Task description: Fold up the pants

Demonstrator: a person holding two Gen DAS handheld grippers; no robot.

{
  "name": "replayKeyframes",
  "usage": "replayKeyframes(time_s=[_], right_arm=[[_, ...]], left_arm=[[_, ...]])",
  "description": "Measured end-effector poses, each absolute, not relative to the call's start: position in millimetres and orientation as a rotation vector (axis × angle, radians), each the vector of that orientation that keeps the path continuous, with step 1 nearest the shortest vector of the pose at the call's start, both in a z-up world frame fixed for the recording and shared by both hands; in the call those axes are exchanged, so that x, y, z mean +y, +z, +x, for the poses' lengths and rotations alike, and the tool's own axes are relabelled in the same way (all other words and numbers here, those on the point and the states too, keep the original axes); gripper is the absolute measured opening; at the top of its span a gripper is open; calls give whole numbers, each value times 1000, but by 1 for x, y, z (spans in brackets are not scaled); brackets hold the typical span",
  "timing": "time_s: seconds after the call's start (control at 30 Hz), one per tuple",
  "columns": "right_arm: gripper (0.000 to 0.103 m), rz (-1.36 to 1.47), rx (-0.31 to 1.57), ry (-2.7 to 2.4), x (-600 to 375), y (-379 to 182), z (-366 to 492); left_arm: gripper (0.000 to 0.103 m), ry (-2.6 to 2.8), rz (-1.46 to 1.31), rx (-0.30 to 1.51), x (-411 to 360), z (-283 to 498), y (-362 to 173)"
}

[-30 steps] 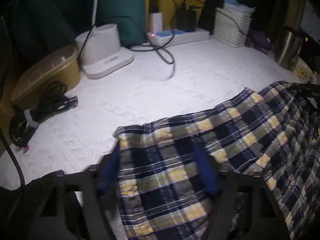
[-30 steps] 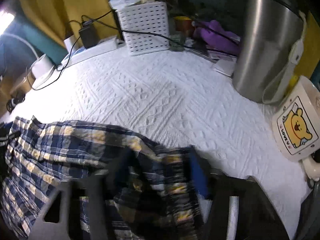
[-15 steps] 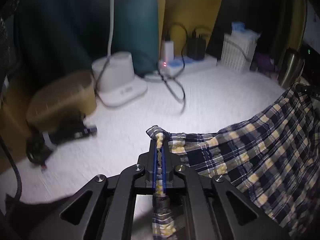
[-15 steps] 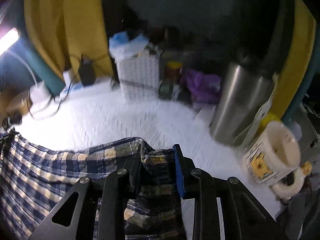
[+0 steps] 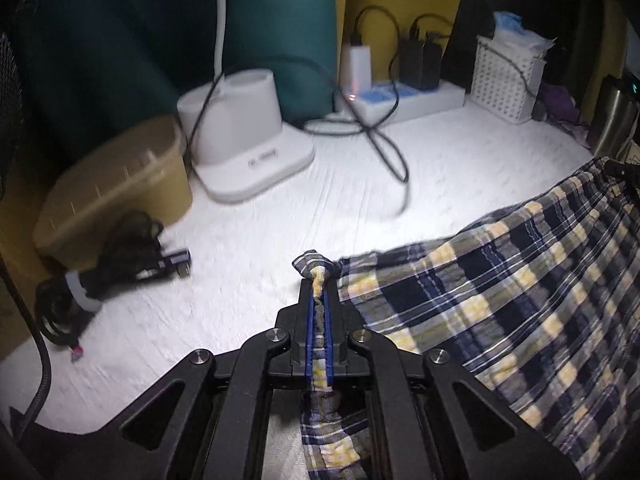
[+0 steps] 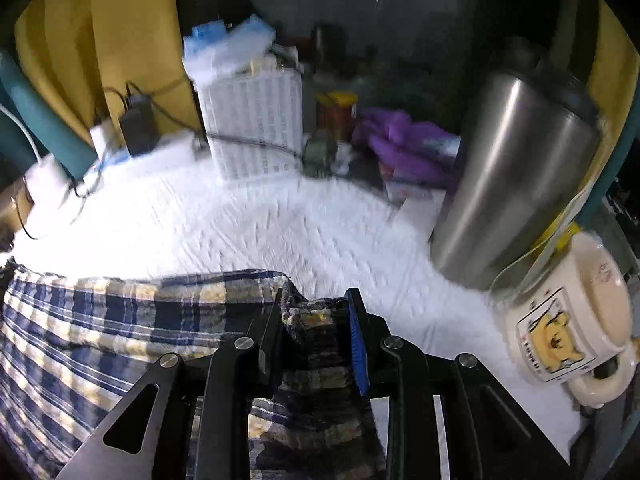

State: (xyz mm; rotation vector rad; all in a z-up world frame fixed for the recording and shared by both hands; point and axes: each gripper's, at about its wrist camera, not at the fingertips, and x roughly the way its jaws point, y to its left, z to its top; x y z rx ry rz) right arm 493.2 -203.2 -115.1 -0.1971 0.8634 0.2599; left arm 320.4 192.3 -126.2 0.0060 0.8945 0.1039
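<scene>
while the left gripper [image 5: 318,304] clamps one corner of the plaid pants [image 5: 500,312], the right gripper [image 6: 316,320] grips a thicker bunch, over a white quilted cloth [image 6: 248,232]

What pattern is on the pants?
The pants are plaid: navy, grey and pale yellow checks with thin white lines, clearest in the left wrist view.

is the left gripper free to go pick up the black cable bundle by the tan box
Probably not yet: the left gripper is shut on the plaid pants. The white cloth towards the cable bundle looks clear, though.
</scene>
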Motion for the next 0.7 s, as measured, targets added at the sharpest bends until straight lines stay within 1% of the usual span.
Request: replayKeyframes(time_s=[0.07, 0.13, 0.17, 0.2, 0.23, 0.27, 0.3, 0.33, 0.37, 0.47, 0.7], right_arm=[[28, -192, 878, 248, -205, -120, 497], [33, -189, 899, 243, -208, -122, 499], [38, -196, 899, 225, -209, -122, 499], [46, -199, 893, 206, -211, -121, 499], [51, -198, 887, 198, -214, -119, 497], [61, -197, 881, 192, -216, -117, 495], [72, -192, 874, 190, -222, -115, 493], [76, -186, 867, 189, -226, -112, 489], [78, -184, 862, 188, -229, -110, 485], [78, -196, 851, 185, -236, -104, 468], [78, -186, 812, 174, -263, -87, 421]], left_arm=[[8, 127, 2, 893, 195, 322, -126], [9, 161, -16, 901, 202, 324, -125], [17, 171, -32, 907, 205, 324, -125], [31, 185, -35, 909, 207, 324, -124], [37, 215, -34, 907, 210, 322, -122], [42, 223, -36, 902, 211, 319, -122], [42, 226, -43, 894, 212, 312, -118], [42, 229, -44, 889, 214, 308, -116], [43, 234, -41, 883, 213, 303, -114], [52, 235, -40, 861, 212, 290, -106], [55, 228, -23, 798, 190, 253, -86]])
